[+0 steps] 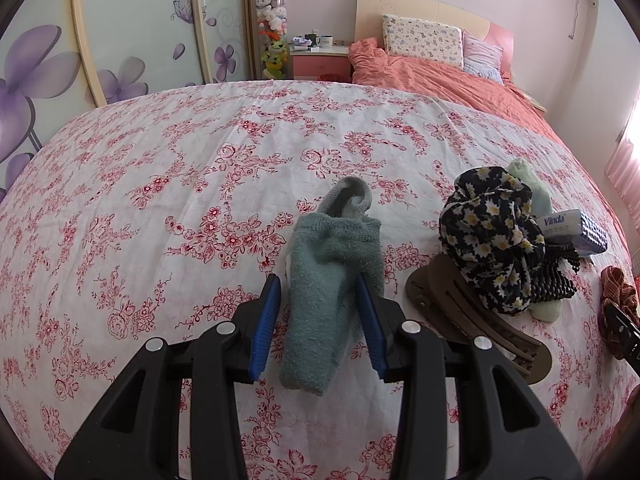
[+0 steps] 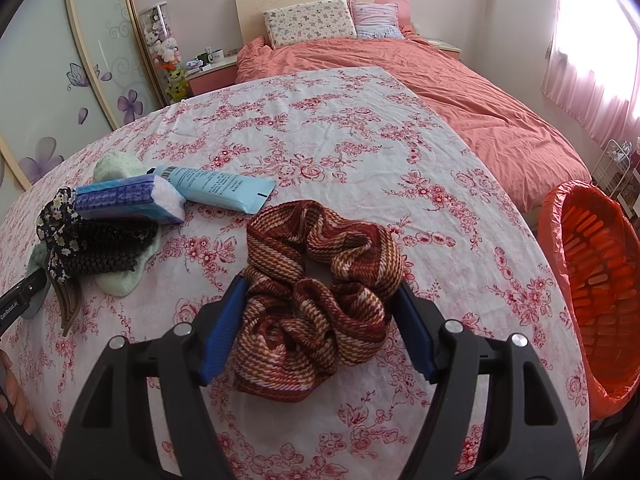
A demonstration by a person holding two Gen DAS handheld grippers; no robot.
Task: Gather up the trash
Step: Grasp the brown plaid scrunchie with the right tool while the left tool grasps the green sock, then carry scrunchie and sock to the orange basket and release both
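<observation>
— Teal knit sock lies flat on the flowered surface, running lengthwise between the fingers of the left gripper. What could go wrong there?

— The grip is lopsided. The right-hand pad touches the sock's edge, while a strip of cloth shows between the sock and the other pad, so the left gripper stands released around it. If it closes as it is, the fingers may pinch the tablecloth along with the sock, or catch only a fold that slips out on the lift.

— And the right gripper?

— The rust-striped scrunchie sits between its fingers, filling nearly the whole gap. Both pads are at its edges, yet the fabric looks unsqueezed, so whether it is grasped or only bracketed cannot be told from the right wrist view.

— The risk on that side?

— Soft, springy cloth can bulge out of a shallow hold and drop short of the orange-lined bin, which stands off the surface's right edge.

— Anything nearby to snag?

— The brown hair claw lies just beside the left gripper, with the flowered black scrunchie near it, and a careless swing could drag them.
</observation>
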